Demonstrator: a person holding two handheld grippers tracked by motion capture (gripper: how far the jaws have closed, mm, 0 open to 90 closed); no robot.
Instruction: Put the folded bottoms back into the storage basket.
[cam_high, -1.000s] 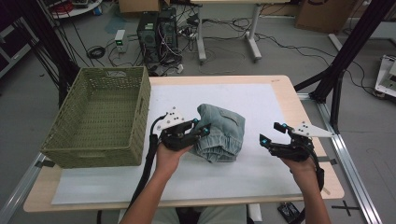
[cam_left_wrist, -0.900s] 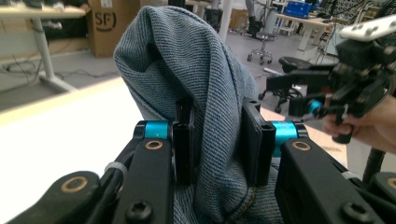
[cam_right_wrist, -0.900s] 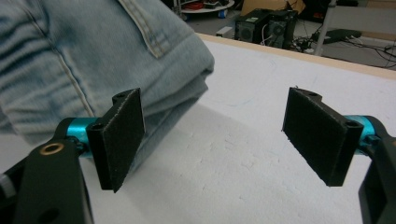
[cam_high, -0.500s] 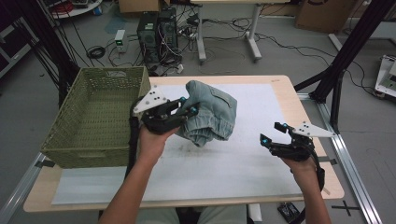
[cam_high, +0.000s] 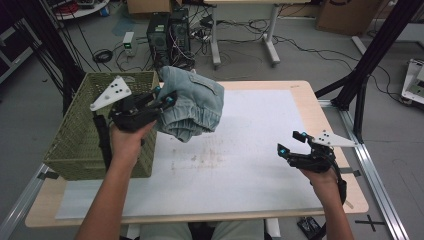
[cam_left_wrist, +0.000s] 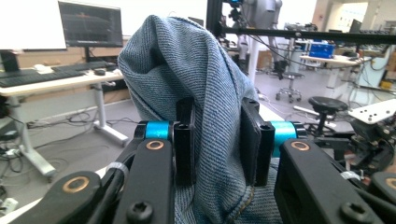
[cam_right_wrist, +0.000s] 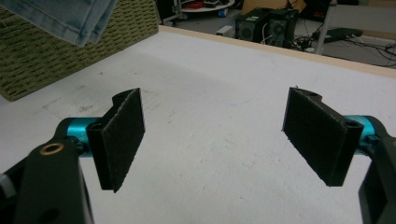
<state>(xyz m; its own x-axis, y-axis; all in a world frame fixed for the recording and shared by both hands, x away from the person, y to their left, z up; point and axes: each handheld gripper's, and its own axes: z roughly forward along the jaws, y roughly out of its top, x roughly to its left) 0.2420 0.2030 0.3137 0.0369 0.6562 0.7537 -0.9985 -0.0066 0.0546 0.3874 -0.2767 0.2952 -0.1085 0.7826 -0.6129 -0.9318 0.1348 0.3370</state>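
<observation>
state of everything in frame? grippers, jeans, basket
left gripper: shut on the folded jeans
folded jeans: lifted clear of the table, hanging beside the basket's rim
green basket: upright, inside looks empty
right gripper: open, holding nothing, over the white mat

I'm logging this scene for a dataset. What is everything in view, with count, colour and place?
Denim garment: one, blue, folded, lifted above the table's left part, by the basket.
Basket: one, olive green, woven, table's left end.
Table: one, wood edge, white cover.
Computer towers: two, dark, on the floor beyond.
Left tool: one, black, shut on the denim garment.
Right tool: one, black, open, low over the table's right.
</observation>
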